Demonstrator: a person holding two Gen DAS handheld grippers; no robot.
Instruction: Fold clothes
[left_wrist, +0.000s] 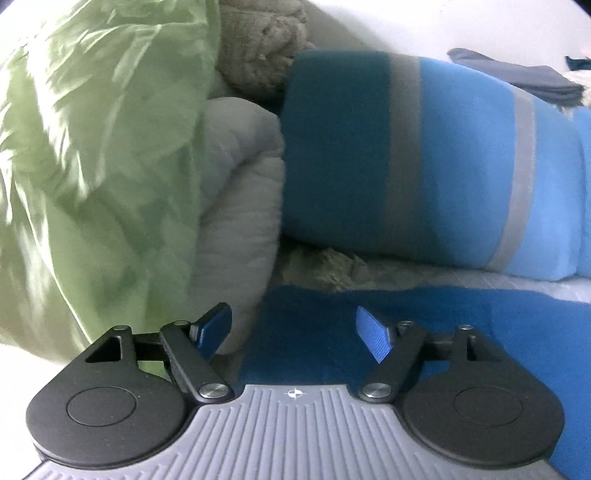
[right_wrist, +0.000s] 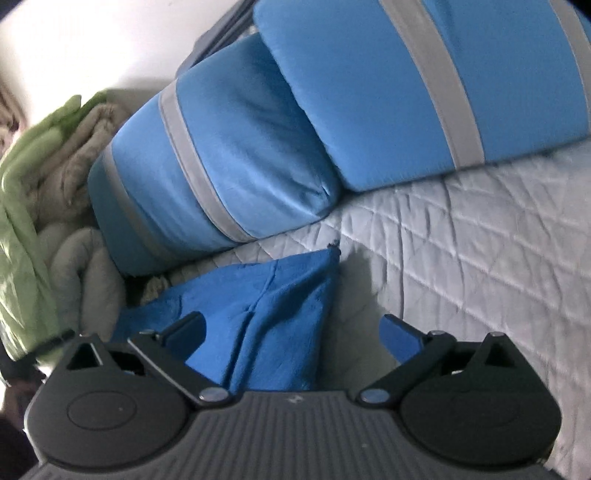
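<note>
A bright blue fleece garment (right_wrist: 273, 306) lies on the quilted bed cover (right_wrist: 461, 236), one corner pointing up toward the pillows. My right gripper (right_wrist: 295, 332) hovers just over it, jaws spread wide and nothing pinched between them. In the left wrist view the same blue garment (left_wrist: 369, 325) spreads out under and ahead of my left gripper (left_wrist: 295, 332), which is open; its blue pads (left_wrist: 373, 338) stand apart and press on nothing.
Two blue pillows with grey stripes (right_wrist: 229, 162) (right_wrist: 424, 85) lean along the wall behind the garment. A green shiny quilt (left_wrist: 92, 166) and grey bedding (left_wrist: 240, 177) are heaped at the left. Dark folded cloth (left_wrist: 524, 77) lies far back.
</note>
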